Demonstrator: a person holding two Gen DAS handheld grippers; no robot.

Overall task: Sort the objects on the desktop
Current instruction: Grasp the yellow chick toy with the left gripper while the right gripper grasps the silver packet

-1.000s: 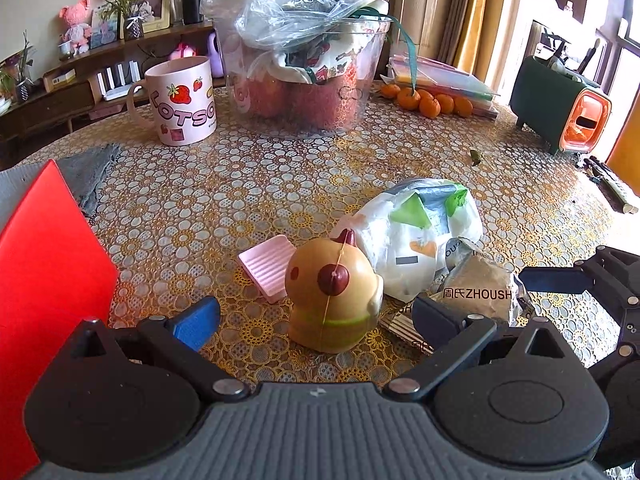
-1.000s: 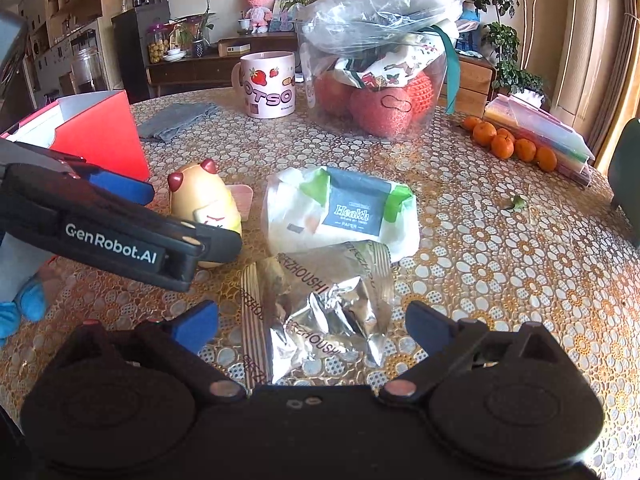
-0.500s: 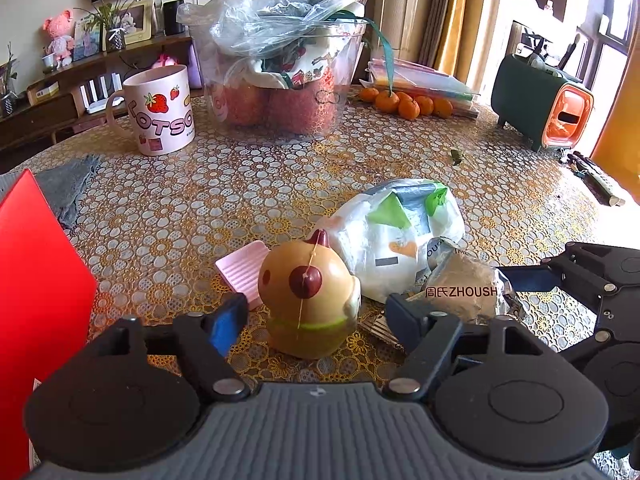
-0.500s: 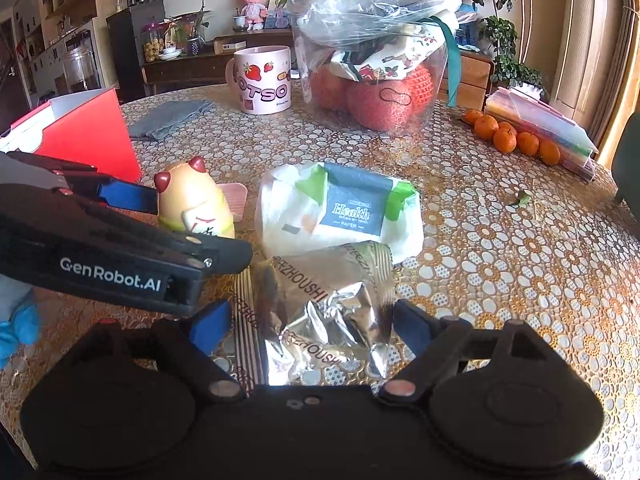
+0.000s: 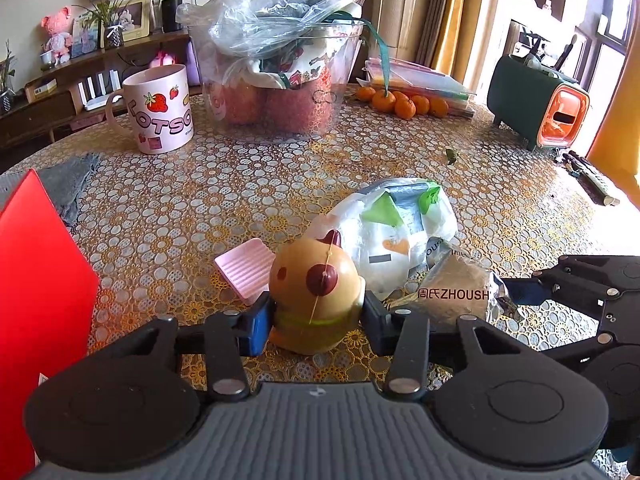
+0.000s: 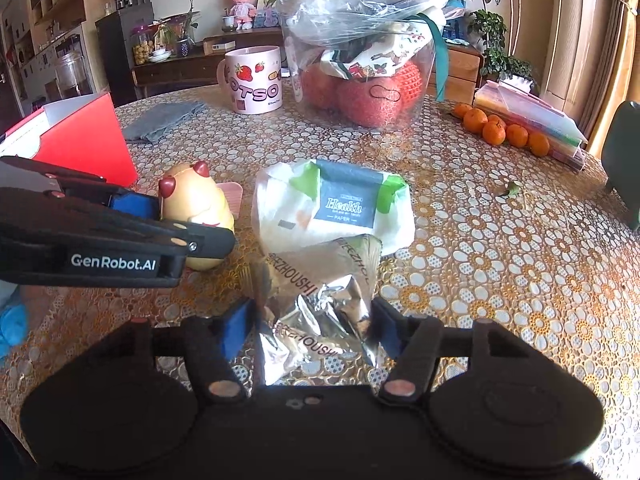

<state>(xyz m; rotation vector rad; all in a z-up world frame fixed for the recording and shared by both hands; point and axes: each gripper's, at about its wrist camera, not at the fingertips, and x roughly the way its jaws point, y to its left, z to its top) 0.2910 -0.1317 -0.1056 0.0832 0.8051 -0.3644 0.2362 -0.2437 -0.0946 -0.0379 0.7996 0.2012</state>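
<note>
1. While both my claws sit low over the table (image 5: 168, 216), L claw (image 5: 316, 318) is closing w/ the yellow toy (image 5: 314, 292) between its jaws; pads look pressed on both flanks of the toy, which stands upright on the tablecloth.
2. R claw (image 6: 312, 326) is closing too, w/ the silver foil packet (image 6: 320, 304) between the jaws. Blue pad (image 6: 236, 326) is at the packet's crumpled left edge, dark pad at its right edge; firm clamp or just contact, can't tell.
3. Foil packet lies flat, its far end overlapping the white tissue pack (image 6: 332, 204).
4. Pink ridged item (image 5: 242, 270) lies just behind the toy, left of the tissue pack.
5. Red box (image 6: 84, 140) at table's left edge, near the toy.
6. Far side: strawberry mug (image 5: 160, 108) beside clear tub (image 5: 280, 80) of bagged stuff; oranges (image 5: 404, 102) to the right.
</note>
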